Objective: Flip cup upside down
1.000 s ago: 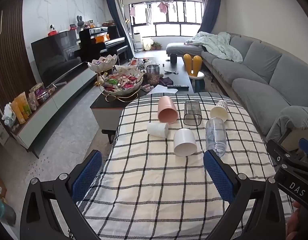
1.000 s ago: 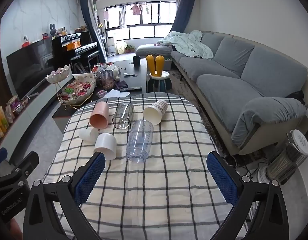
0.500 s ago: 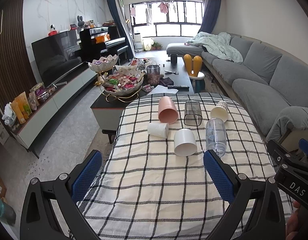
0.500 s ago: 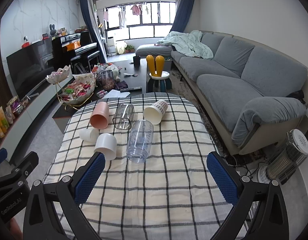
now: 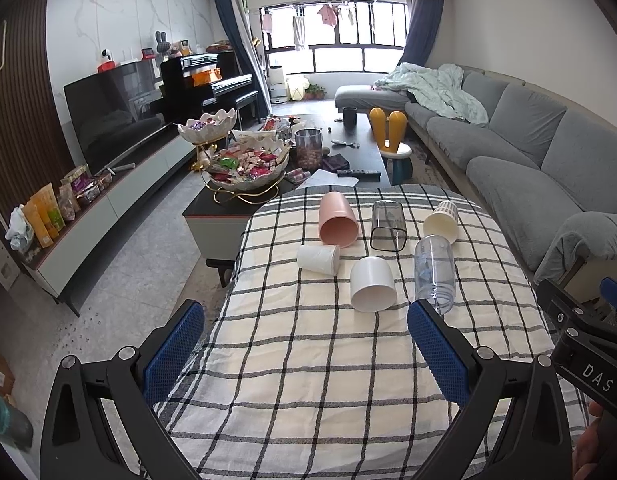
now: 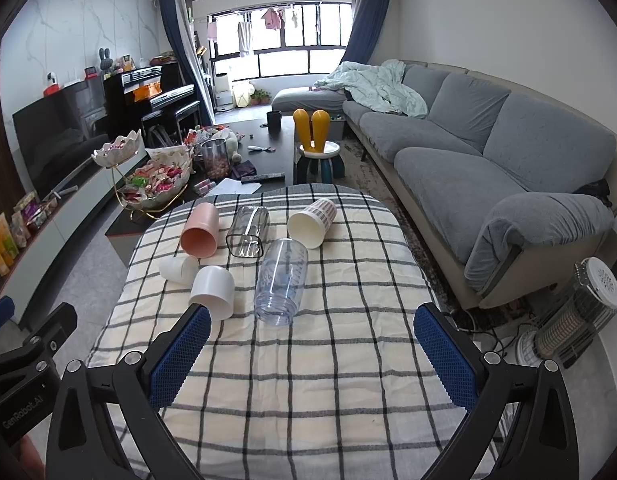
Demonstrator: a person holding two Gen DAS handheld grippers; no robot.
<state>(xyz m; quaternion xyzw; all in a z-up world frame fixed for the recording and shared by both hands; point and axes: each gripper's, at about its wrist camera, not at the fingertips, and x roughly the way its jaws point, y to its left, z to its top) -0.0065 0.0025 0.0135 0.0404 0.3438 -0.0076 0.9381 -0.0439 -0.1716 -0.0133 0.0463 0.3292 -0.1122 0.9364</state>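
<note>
Six cups lying on their sides on the checked tablecloth [image 5: 308, 360]; none gripped.

Left gripper [image 5: 304, 348] and right gripper [image 6: 312, 348] are hovering with jaws wide apart. Nearest white cup [image 5: 372, 285] is looking light, rigid and smooth: judged best pinched across its mid-wall.

A home living room: ahead of the hand-held gripper, beyond the table [image 5: 348, 360], stand a grey sofa [image 5: 508, 148], a television [image 5: 108, 116], a black piano [image 5: 204, 84], a snack-laden coffee table [image 5: 228, 212], and laundry [image 5: 328, 14] at the window.
</note>
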